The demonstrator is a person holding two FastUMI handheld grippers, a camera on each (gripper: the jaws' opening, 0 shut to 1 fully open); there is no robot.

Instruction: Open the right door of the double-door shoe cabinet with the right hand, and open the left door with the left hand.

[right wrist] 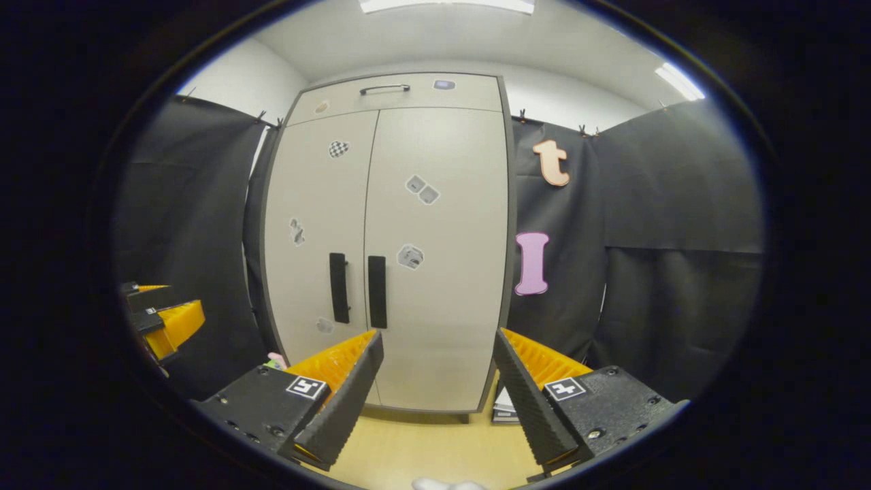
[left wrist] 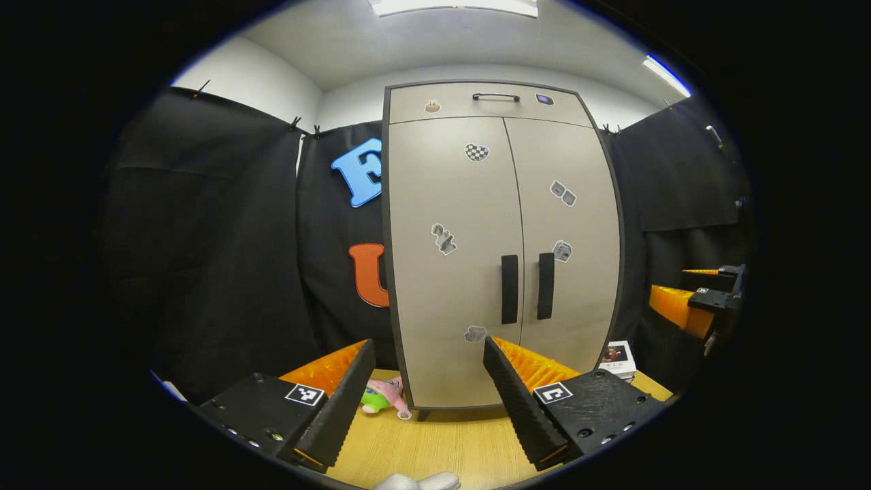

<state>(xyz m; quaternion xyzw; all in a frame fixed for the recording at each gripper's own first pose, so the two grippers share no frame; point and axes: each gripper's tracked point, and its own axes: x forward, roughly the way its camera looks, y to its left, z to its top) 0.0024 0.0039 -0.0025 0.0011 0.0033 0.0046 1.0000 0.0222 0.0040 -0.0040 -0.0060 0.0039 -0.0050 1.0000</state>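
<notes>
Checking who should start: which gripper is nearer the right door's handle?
Neither clearly. The right gripper faces the right door, its handle up-left of its fingers. The left gripper faces the left door, that handle up-right. Both are open, short of the cabinet.

I hold my left tongs [left wrist: 429, 381] and my right tongs [right wrist: 439, 374] level and side by side, each with its fingers spread wide, gripping nothing.

1. Light wooden table [left wrist: 449, 442] carries all items.
2. Shoe cabinet [left wrist: 449, 327] stands upright on it, on short feet.
3. Pink plush toy [left wrist: 384, 395] lies beside the cabinet's left foot.
4. Stacked books [left wrist: 618, 359] lie at its right side.
</notes>
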